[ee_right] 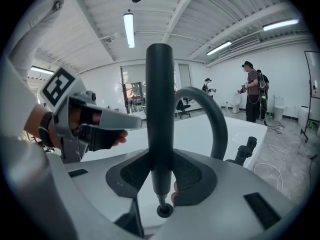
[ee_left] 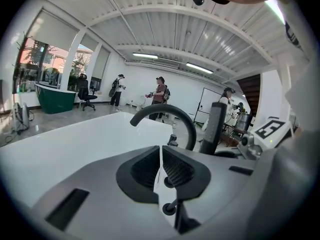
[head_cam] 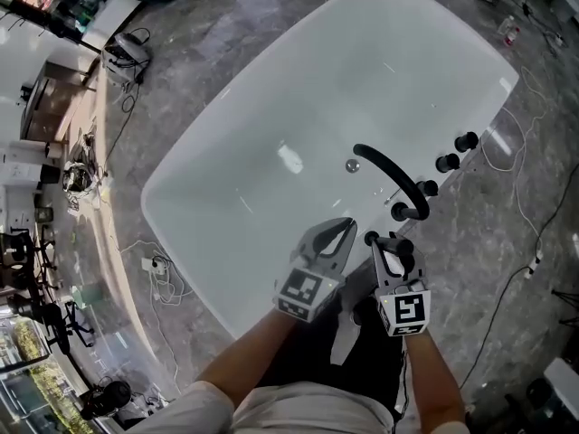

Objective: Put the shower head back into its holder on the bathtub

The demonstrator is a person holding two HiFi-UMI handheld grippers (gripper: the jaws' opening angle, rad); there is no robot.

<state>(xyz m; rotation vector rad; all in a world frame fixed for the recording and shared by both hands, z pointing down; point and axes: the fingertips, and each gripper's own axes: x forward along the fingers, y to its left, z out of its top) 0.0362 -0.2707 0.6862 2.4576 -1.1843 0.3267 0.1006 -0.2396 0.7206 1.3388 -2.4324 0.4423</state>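
Observation:
A black stick-shaped shower head (ee_right: 160, 109) stands upright between the pads of my right gripper (ee_right: 161, 160), which is shut on its lower stem. In the head view that gripper (head_cam: 380, 244) hovers over the near right rim of the white bathtub (head_cam: 226, 242), just short of the curved black spout (head_cam: 391, 177). Beside it on the left, my left gripper (head_cam: 344, 227) is shut with nothing between its pads (ee_left: 175, 170). The left gripper view shows the shower head (ee_left: 216, 126) just to the right. Black fittings (head_cam: 448, 162) line the tub's right rim; I cannot tell which one is the holder.
A drain (head_cam: 351, 165) sits in the tub floor. White and black cables (head_cam: 520, 179) trail over the grey stone floor to the right, and a power strip with cords (head_cam: 156, 269) lies to the left. People (ee_right: 252, 91) stand far off in the room.

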